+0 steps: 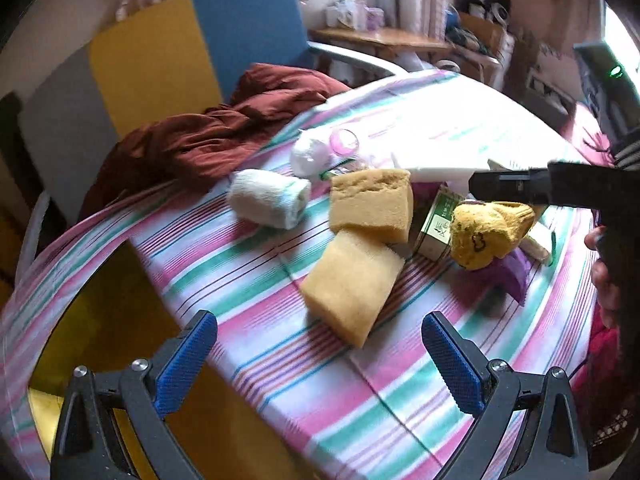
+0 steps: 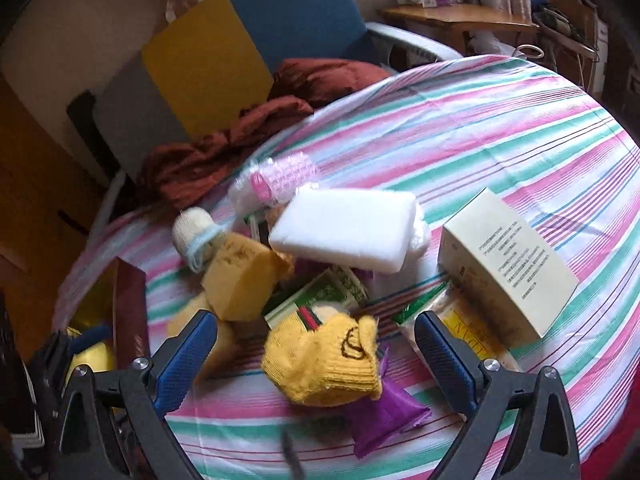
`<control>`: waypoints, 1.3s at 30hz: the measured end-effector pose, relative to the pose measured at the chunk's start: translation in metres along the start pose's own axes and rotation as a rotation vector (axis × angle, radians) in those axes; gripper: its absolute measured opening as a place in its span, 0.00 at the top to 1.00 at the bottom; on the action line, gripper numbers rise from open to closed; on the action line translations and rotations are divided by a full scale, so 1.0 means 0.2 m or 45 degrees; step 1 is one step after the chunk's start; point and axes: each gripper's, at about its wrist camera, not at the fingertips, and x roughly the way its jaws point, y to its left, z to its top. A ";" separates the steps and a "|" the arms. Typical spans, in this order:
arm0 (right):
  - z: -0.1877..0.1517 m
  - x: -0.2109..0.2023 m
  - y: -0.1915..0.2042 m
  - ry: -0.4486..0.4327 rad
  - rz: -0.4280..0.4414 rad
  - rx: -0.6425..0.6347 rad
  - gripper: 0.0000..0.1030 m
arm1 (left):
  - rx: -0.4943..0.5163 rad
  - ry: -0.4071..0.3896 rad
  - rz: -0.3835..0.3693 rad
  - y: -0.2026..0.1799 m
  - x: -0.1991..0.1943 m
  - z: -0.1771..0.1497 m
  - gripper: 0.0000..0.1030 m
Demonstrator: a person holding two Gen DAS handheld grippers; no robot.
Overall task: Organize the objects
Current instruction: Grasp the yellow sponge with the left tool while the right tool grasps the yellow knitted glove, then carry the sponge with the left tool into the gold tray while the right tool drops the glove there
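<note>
On the striped tablecloth (image 1: 248,280) in the left wrist view, two tan sponges (image 1: 370,208) lie touching, one leaning on the other, with a rolled white sock (image 1: 268,198) just to their left and a green box (image 1: 434,228) and a balled yellow sock (image 1: 488,234) to their right. A rust-red cloth (image 1: 224,132) is heaped at the table's far edge. The left gripper (image 1: 320,364) hangs above the near sponge, jaws spread wide and empty. From the right wrist view, the right gripper (image 2: 316,360) stands just as wide with nothing clamped, the yellow sock (image 2: 320,360) lying between its blue pads (image 2: 184,364). Beyond sit a white foam block (image 2: 344,228), a cream carton (image 2: 508,272) to the right and purple plastic (image 2: 384,412) under the sock
</note>
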 end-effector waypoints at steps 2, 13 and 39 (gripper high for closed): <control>-0.01 0.02 0.01 0.022 -0.018 -0.021 0.03 | 0.035 0.011 0.000 -0.02 0.05 0.03 0.01; -0.04 0.10 0.03 0.118 -0.132 -0.114 0.34 | 0.126 0.152 -0.040 -0.07 0.30 0.11 0.28; -0.10 -0.11 0.35 -0.134 0.203 -0.407 0.50 | -0.417 -0.191 -0.039 0.31 -0.42 -0.33 0.41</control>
